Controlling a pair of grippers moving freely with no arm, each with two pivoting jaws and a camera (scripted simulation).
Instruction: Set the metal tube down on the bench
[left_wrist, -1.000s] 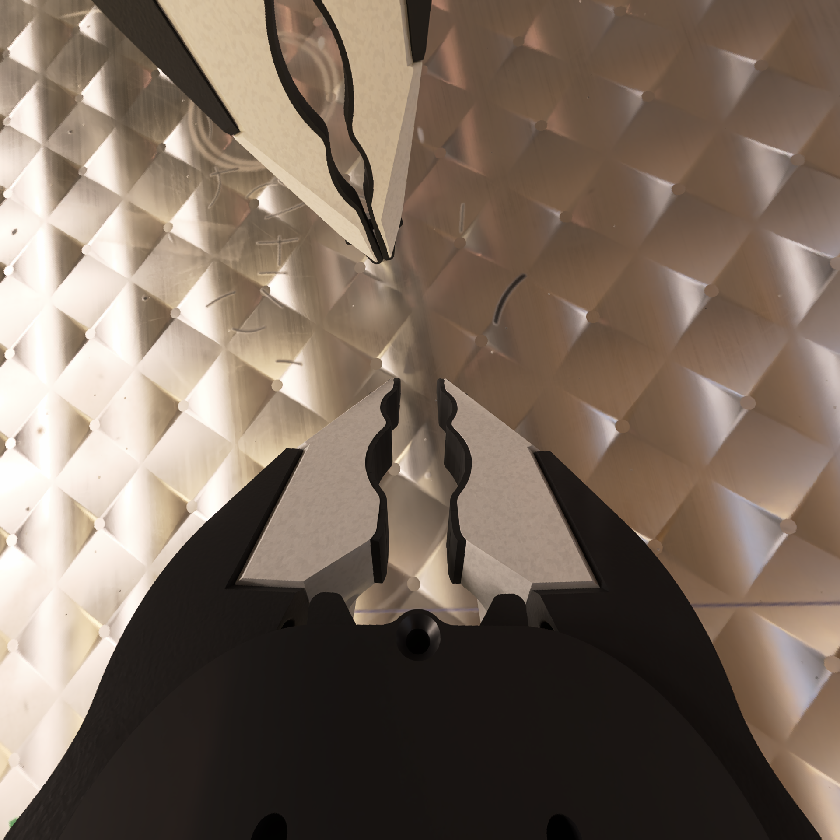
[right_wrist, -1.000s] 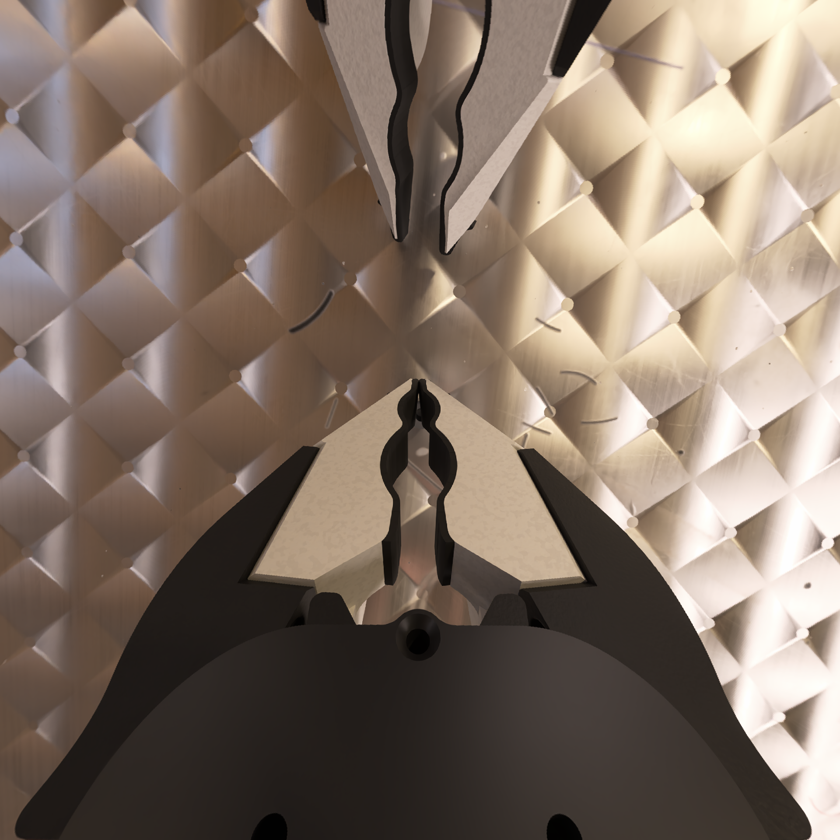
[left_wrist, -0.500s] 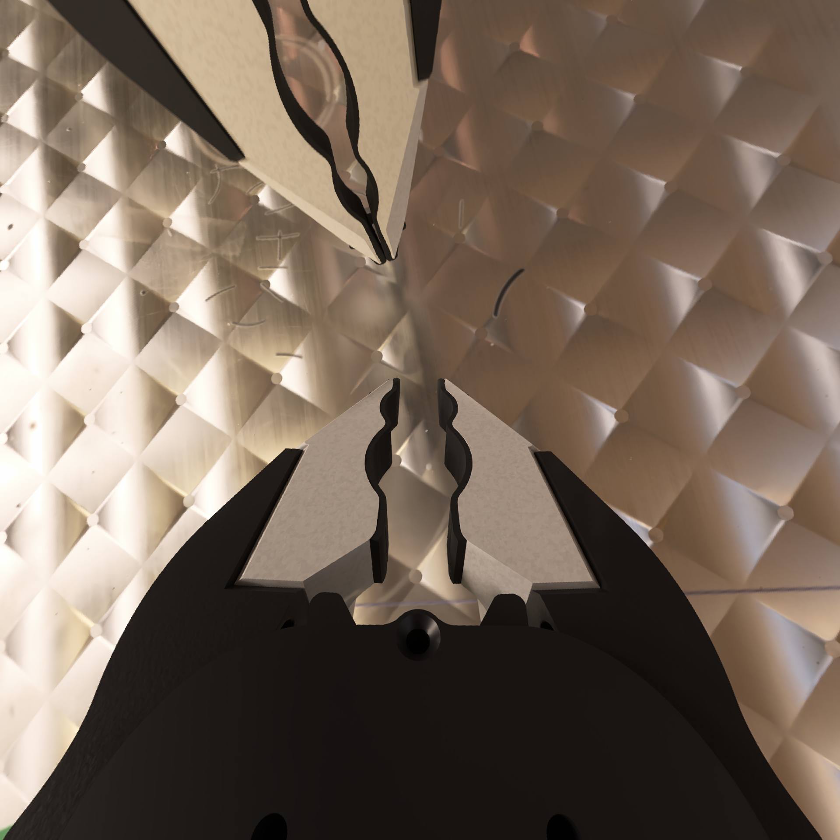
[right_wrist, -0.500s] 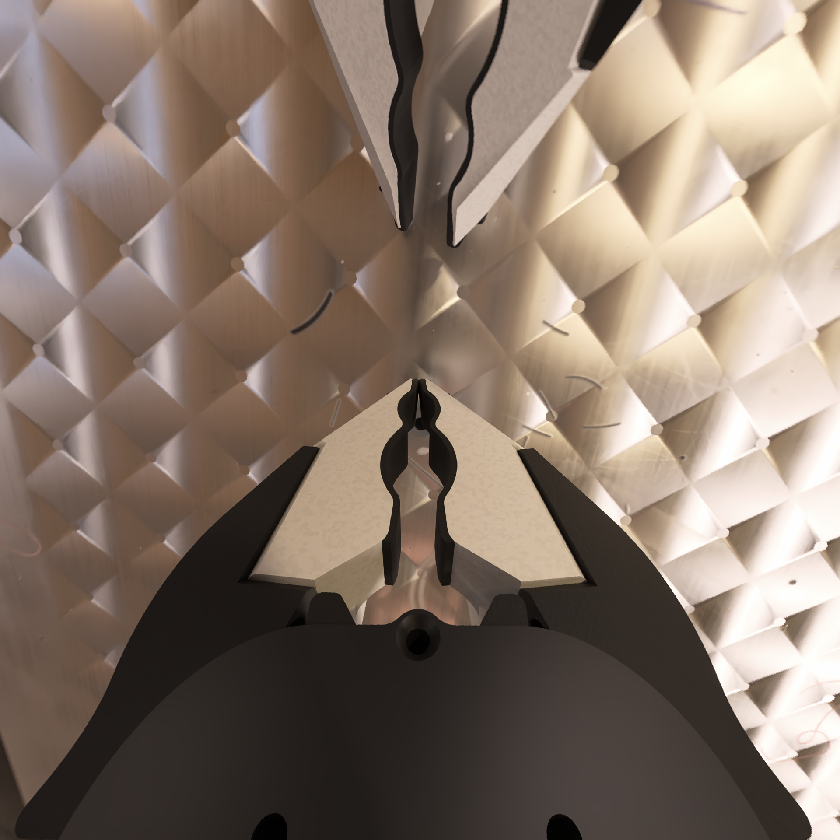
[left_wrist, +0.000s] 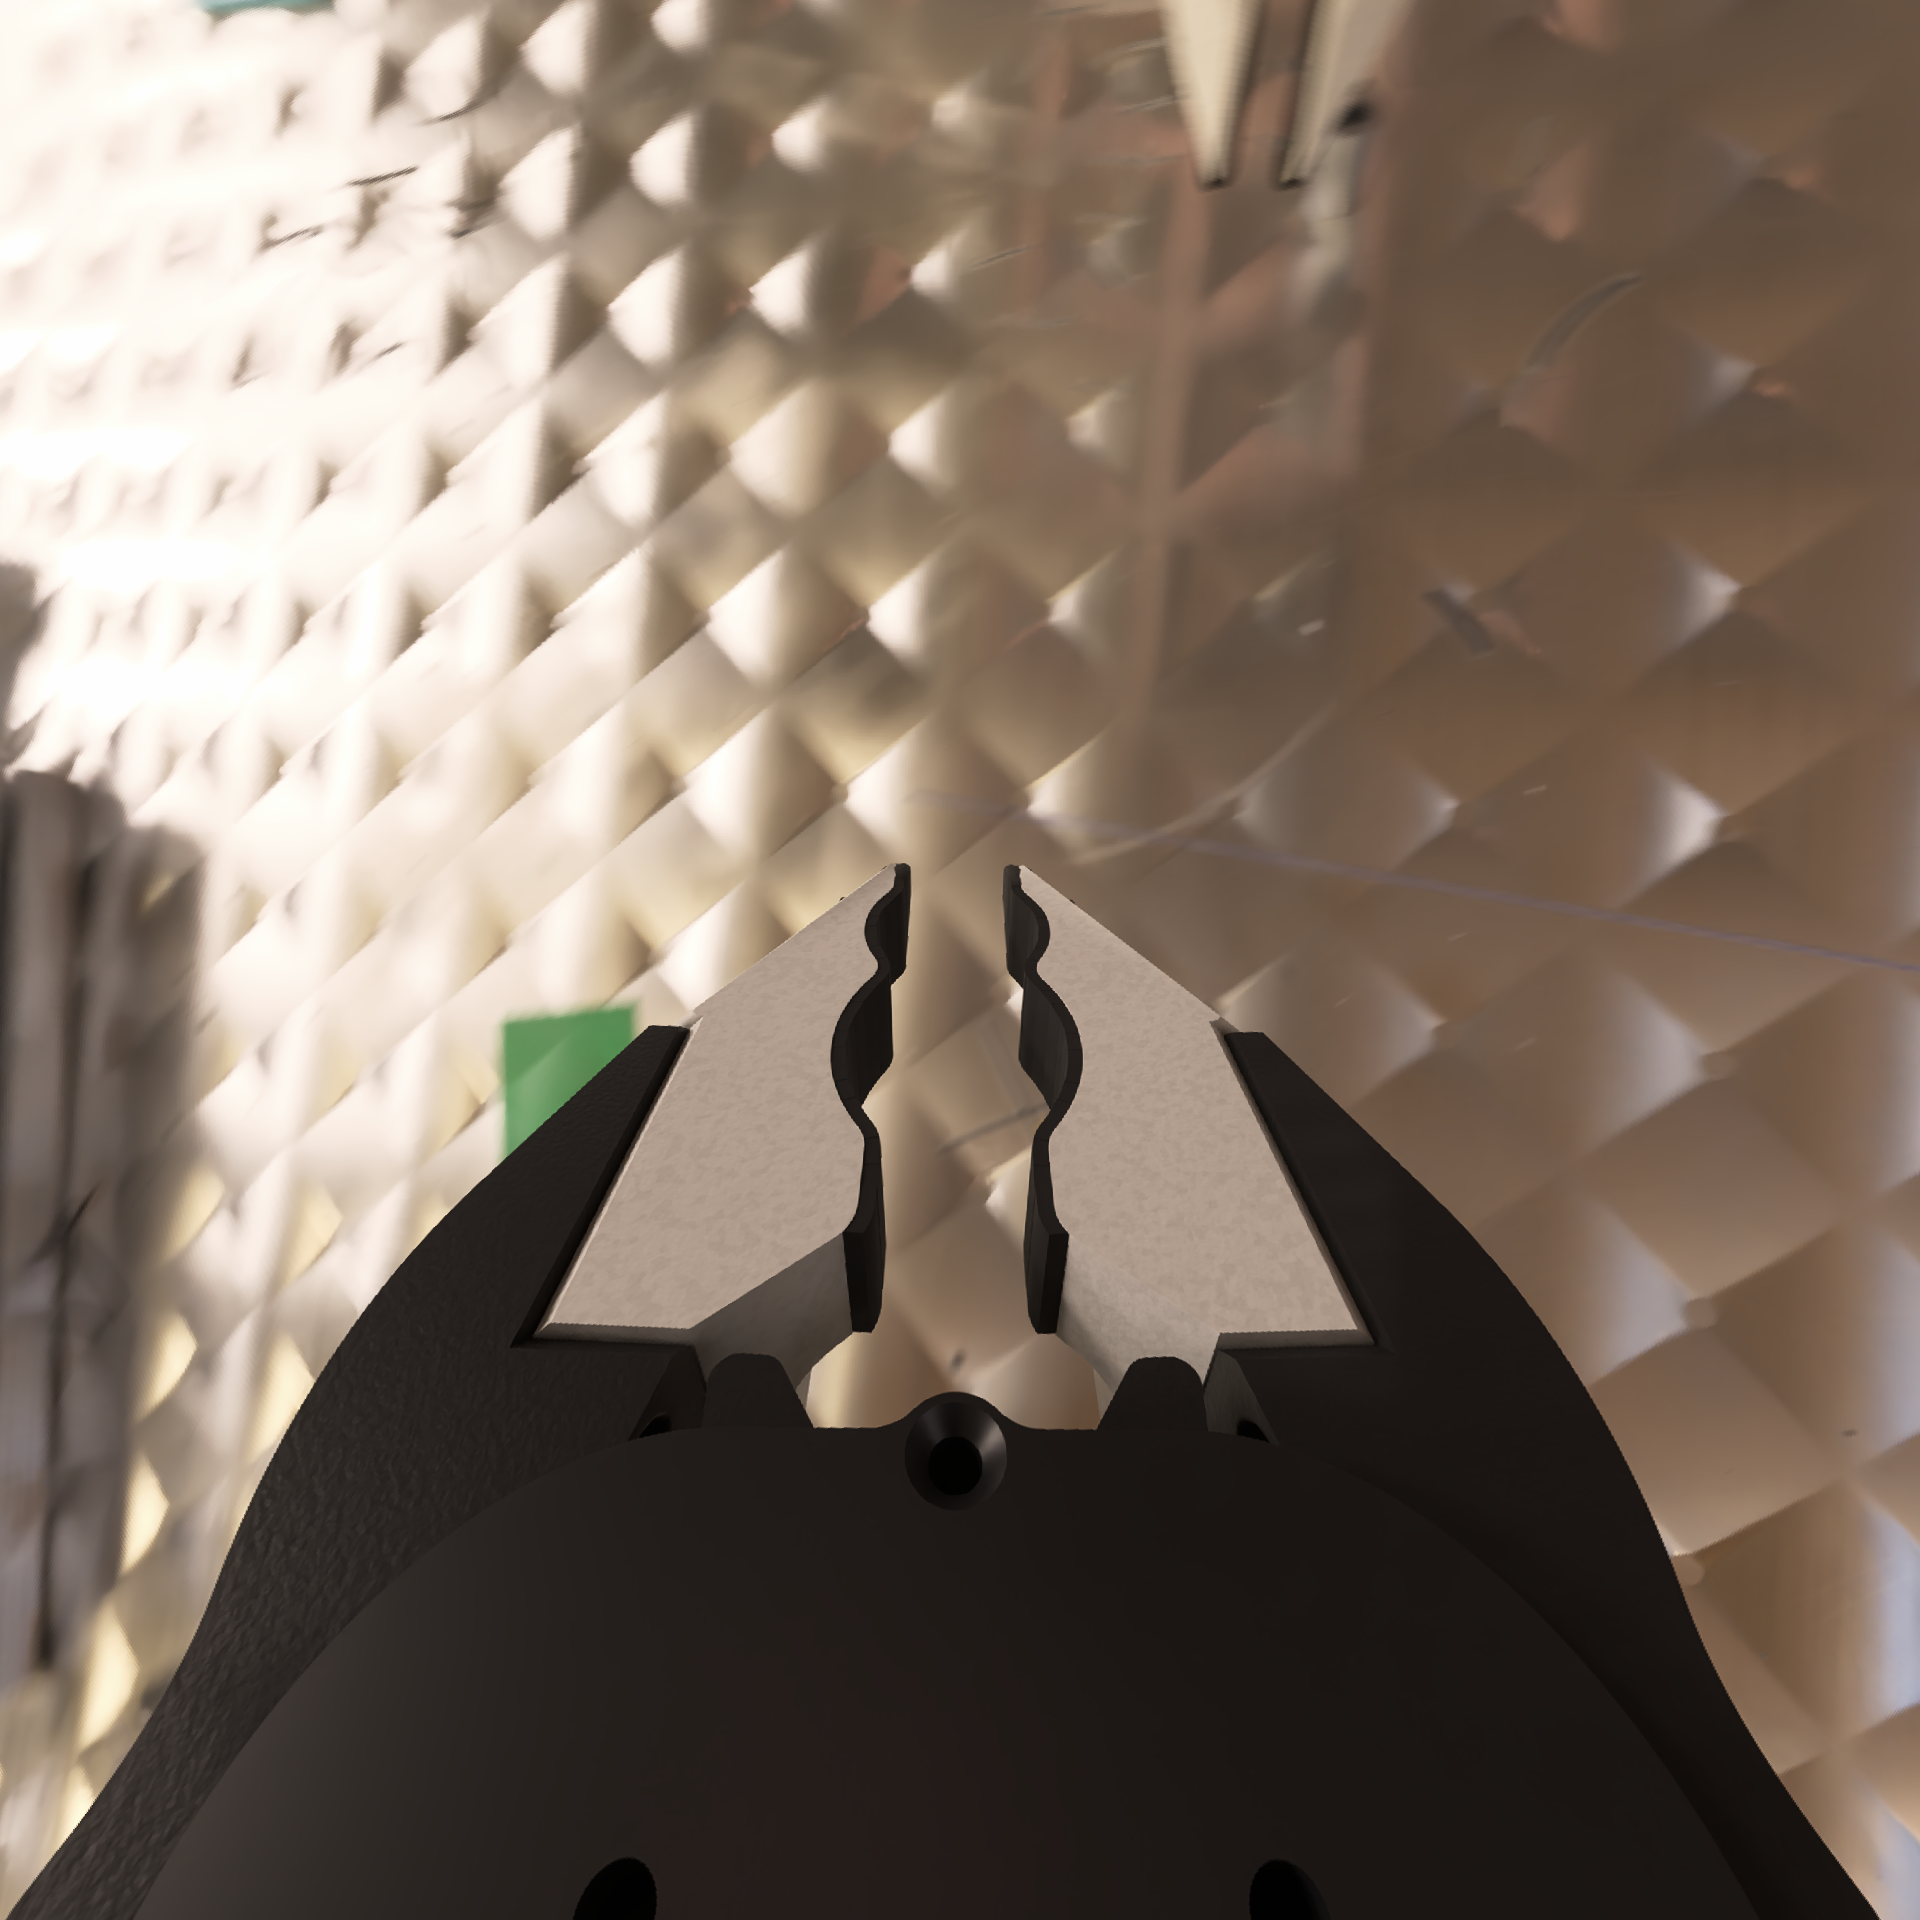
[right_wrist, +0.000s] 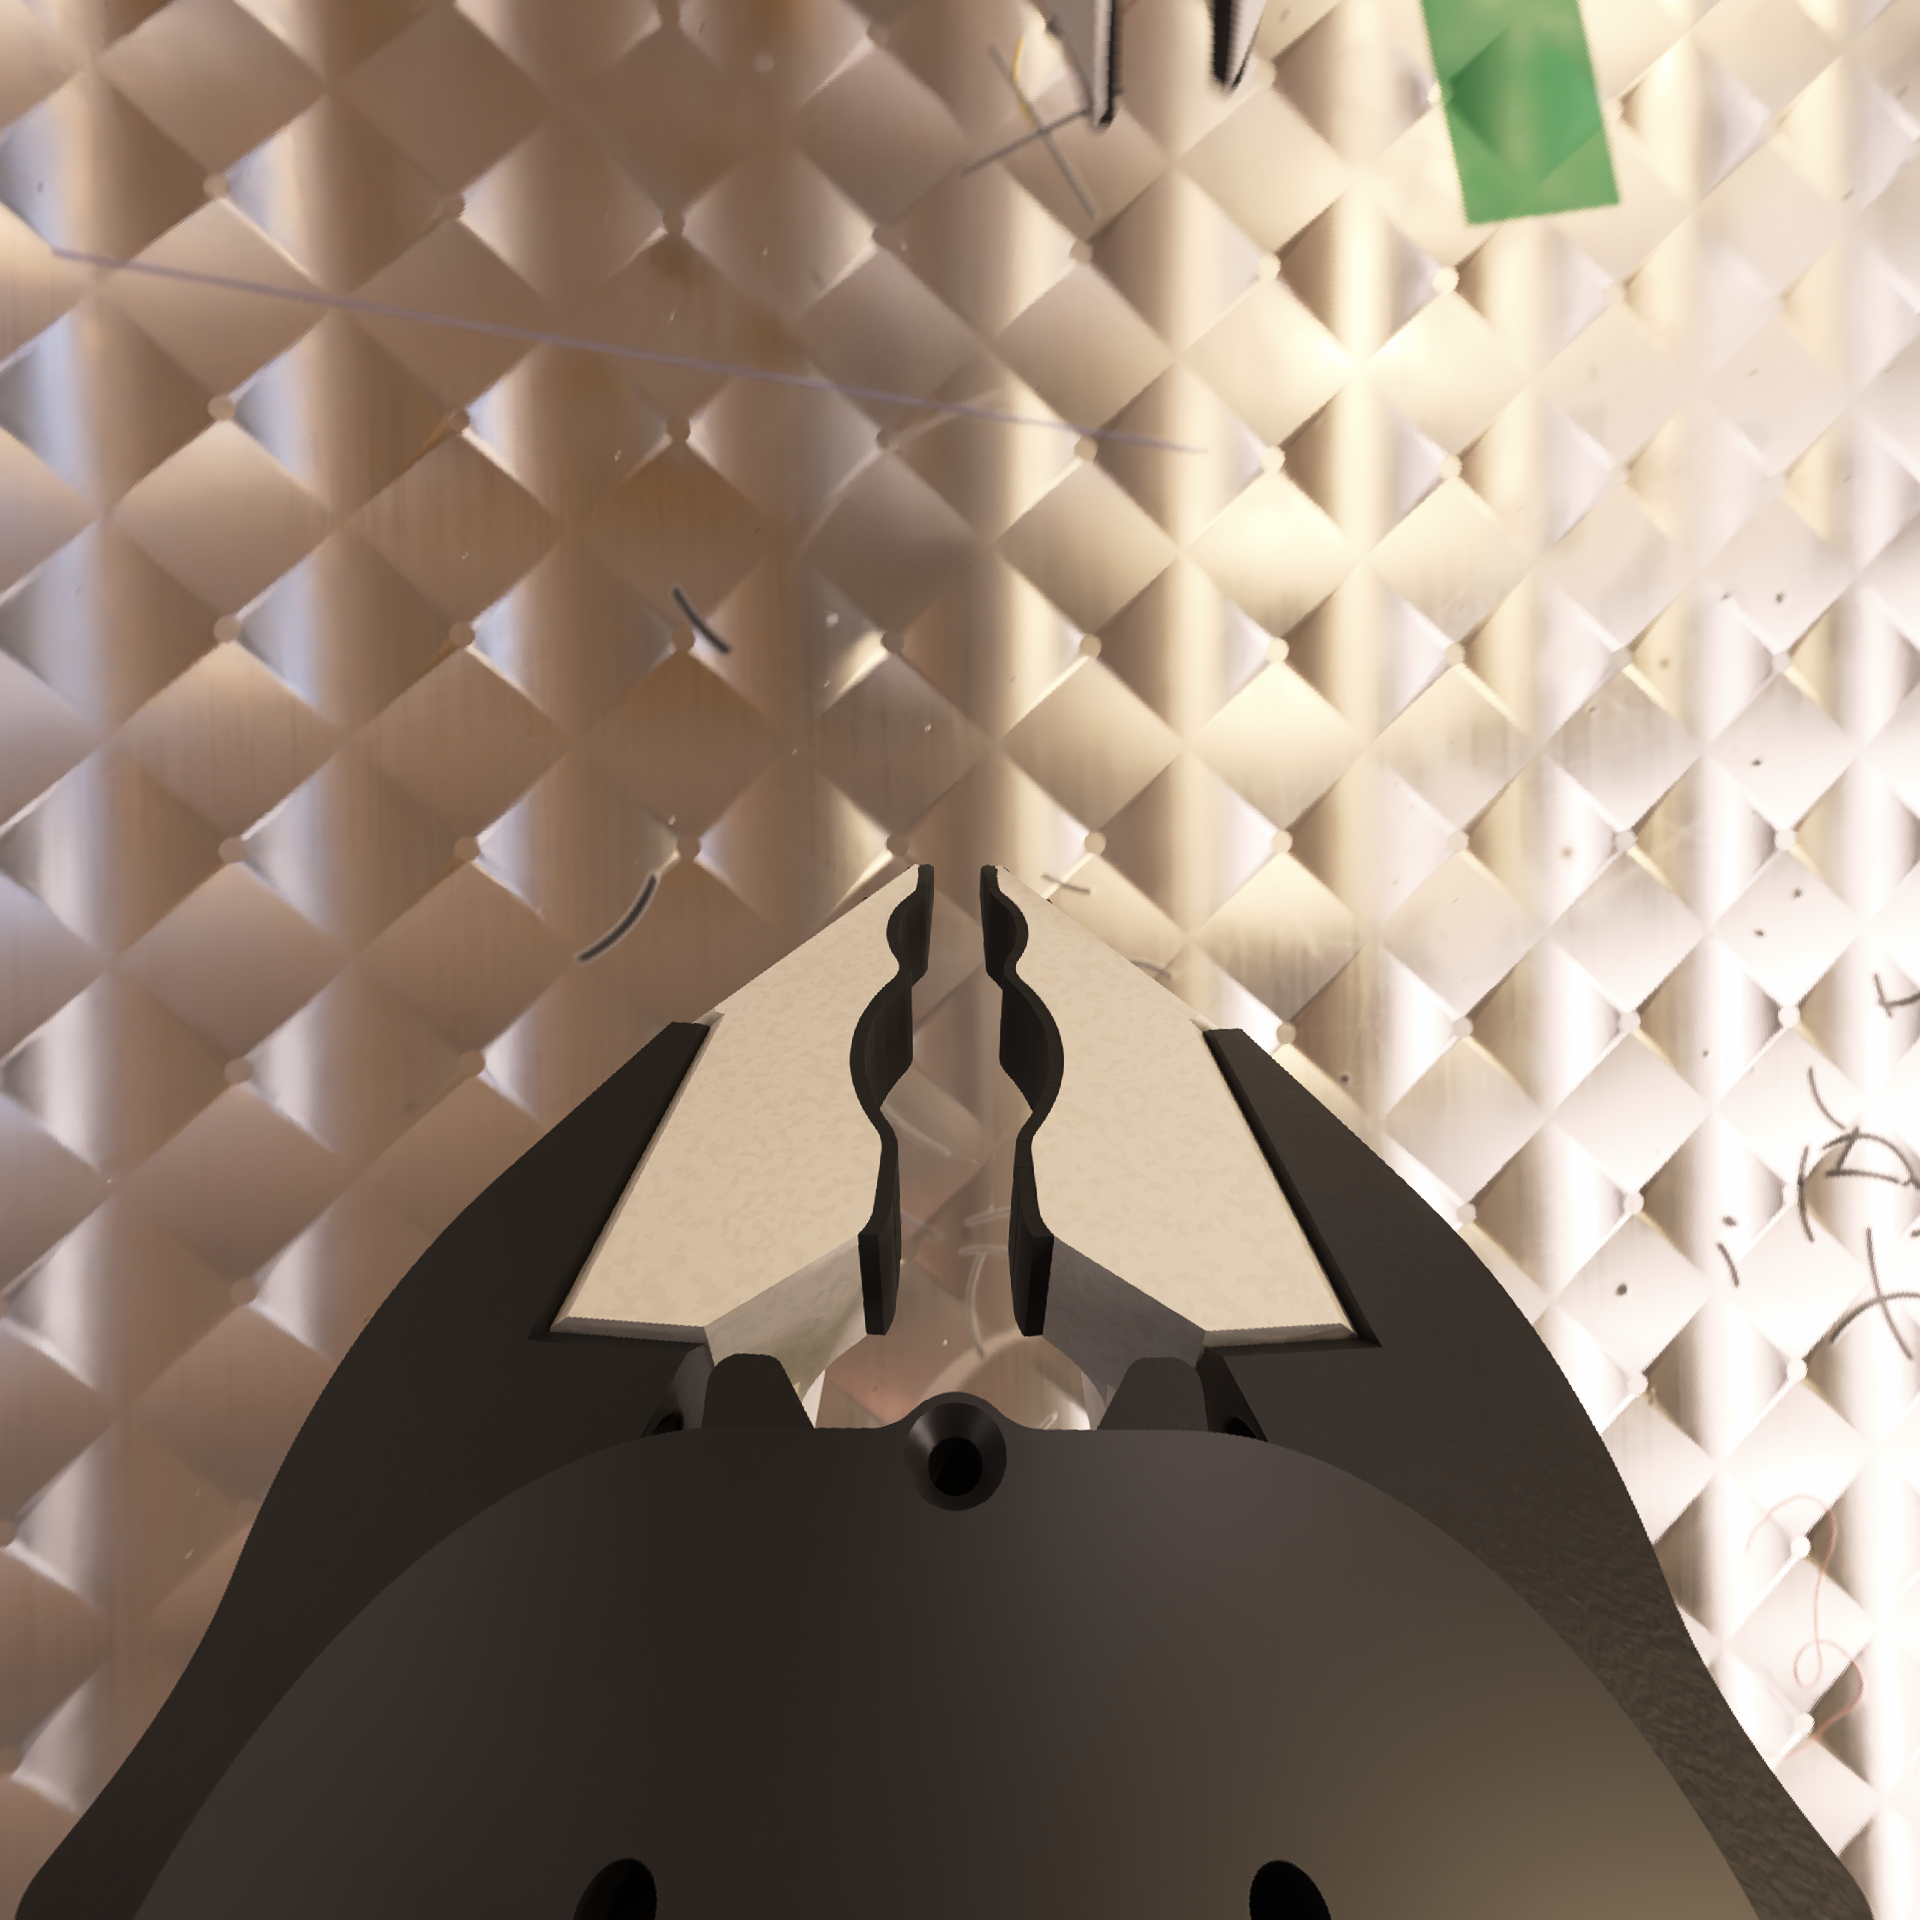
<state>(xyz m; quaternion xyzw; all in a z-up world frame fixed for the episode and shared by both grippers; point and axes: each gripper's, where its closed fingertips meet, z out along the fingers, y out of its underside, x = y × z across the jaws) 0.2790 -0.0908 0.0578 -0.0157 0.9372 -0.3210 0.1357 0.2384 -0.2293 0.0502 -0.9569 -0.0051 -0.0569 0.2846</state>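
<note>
Left gripper (left_wrist: 956, 883): fingers released, nothing between them, only the quilted metal bench (left_wrist: 520, 520) shows through the gap. Right gripper (right_wrist: 956, 883): fingers parted too, narrow gap.

Metal tube (right_wrist: 956, 1288) is mirror-like and hard to separate from the bench. The best cue is a curved shiny rim low in the right gripper's gap, near the finger roots. It looks to be lying on the bench under that gripper, and I can't tell if a pad touches it. The smeared band in the upper right of the left view may be the same tube, not sure.

Judgement: the tube is down and the step is the let-go and retreat.
- widen the right fingers before moving
- back off straight along the fingers, with no sideways drag, since a round tube may roll
- keep the left gripper (right_wrist: 1164, 94) clear, toward the green patch (right_wrist: 1517, 114)
</note>
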